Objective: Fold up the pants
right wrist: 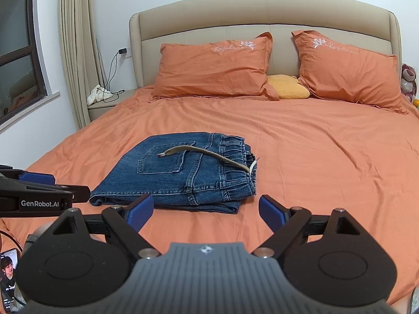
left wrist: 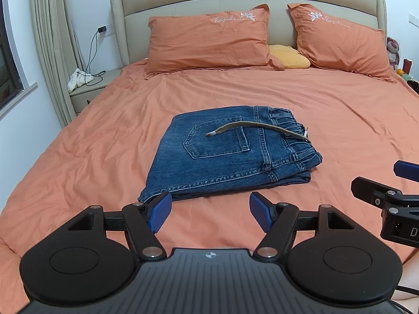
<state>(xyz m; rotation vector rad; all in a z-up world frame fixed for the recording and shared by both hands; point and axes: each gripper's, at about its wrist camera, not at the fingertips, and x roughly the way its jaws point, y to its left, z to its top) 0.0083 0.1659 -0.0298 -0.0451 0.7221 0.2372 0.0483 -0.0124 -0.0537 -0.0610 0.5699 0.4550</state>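
Bed [left wrist: 327,120] below, both claws gape, holding nothing.

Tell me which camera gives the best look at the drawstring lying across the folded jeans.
The left wrist view: the drawstring appears larger and nearer centre, its metal tip resting on the back pocket of the jeans. The right wrist view shows the whole drawstring too, but smaller.

One pair of pants, two tongs, three cushions on one bed

One folded pair of jeans [left wrist: 230,151] is lying on the single bed [left wrist: 327,120], with one drawstring [left wrist: 251,128] trailing across it. Two orange pillows [left wrist: 209,39] are leaning on the one headboard [left wrist: 199,2], one yellow cushion [left wrist: 288,56] is sitting between them, and two tongs, left tongs [left wrist: 210,210] and right tongs [right wrist: 207,209], are showing four blue pads [left wrist: 159,213] altogether.
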